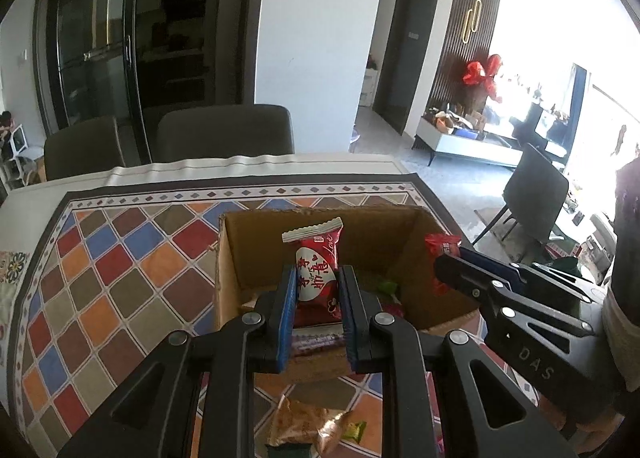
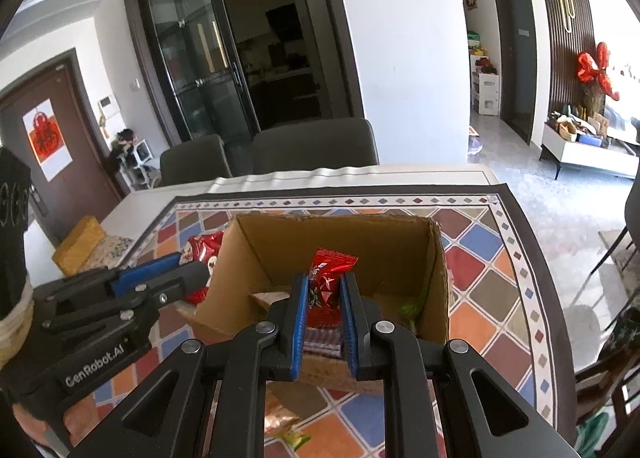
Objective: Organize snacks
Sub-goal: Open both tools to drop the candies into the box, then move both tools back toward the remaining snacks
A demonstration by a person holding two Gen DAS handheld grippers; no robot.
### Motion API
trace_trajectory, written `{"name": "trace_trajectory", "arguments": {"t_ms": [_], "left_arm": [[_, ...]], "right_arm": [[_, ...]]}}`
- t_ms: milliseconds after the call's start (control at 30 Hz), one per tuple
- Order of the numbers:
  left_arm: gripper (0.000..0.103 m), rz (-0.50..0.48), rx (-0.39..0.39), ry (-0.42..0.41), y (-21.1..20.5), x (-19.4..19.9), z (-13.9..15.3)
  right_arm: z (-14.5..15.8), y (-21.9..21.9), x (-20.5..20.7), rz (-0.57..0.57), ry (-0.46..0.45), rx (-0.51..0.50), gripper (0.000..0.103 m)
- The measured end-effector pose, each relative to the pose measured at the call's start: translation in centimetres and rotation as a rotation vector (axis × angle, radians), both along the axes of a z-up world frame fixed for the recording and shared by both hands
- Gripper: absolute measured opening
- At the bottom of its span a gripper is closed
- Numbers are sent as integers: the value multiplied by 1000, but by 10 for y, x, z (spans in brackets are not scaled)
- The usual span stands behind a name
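Note:
An open cardboard box (image 1: 256, 250) stands on the patterned tablecloth; it also shows in the right wrist view (image 2: 400, 254). My left gripper (image 1: 317, 282) is shut on a red and white snack packet (image 1: 316, 270) and holds it upright over the box. My right gripper (image 2: 325, 290) is shut on a shiny red snack packet (image 2: 326, 274), also over the box. In the left wrist view the right gripper (image 1: 444, 270) enters from the right with its red packet (image 1: 440, 244). In the right wrist view the left gripper (image 2: 200, 270) enters from the left. Small green wrappers (image 1: 387, 285) lie inside the box.
Loose snacks lie on the cloth near me: a golden packet (image 1: 304, 428) and a green one (image 1: 354, 431). A yellow block (image 2: 80, 244) sits at the table's left edge. Two dark chairs (image 1: 224, 134) stand behind the table. The table's right edge (image 2: 536, 258) drops to the floor.

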State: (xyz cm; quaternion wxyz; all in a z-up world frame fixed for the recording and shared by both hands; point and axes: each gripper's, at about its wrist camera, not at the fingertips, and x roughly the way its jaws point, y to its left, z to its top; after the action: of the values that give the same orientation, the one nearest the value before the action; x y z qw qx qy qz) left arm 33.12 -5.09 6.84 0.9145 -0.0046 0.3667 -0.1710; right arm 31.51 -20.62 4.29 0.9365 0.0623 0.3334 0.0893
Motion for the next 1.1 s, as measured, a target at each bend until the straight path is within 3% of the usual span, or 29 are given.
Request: {"name": "trace_trajectory", "arguments": {"t_ms": [67,133,200,267,767,1100], "left_arm": [[22,-1,23,-4,-3,3,0],[42,25,56,-24,-2,1,3],[49,47,63,-51,1,-4,5],[49,55,65,-62,7,-9,6],[55,71,63,-86,29,-73,5],[58,101,111,-88,36,-110,-9]], "right_arm": [[-1,1,6,-7,7,-7,17],[-3,3,11,-1,16,-22,18],[-5,6,13,-3,25,-48,27],[-5,6,11,-16,18,-66,31],[2,23,-44,56,-38,-58,35],[-16,34,-71,124,-5,-53,35]]}}
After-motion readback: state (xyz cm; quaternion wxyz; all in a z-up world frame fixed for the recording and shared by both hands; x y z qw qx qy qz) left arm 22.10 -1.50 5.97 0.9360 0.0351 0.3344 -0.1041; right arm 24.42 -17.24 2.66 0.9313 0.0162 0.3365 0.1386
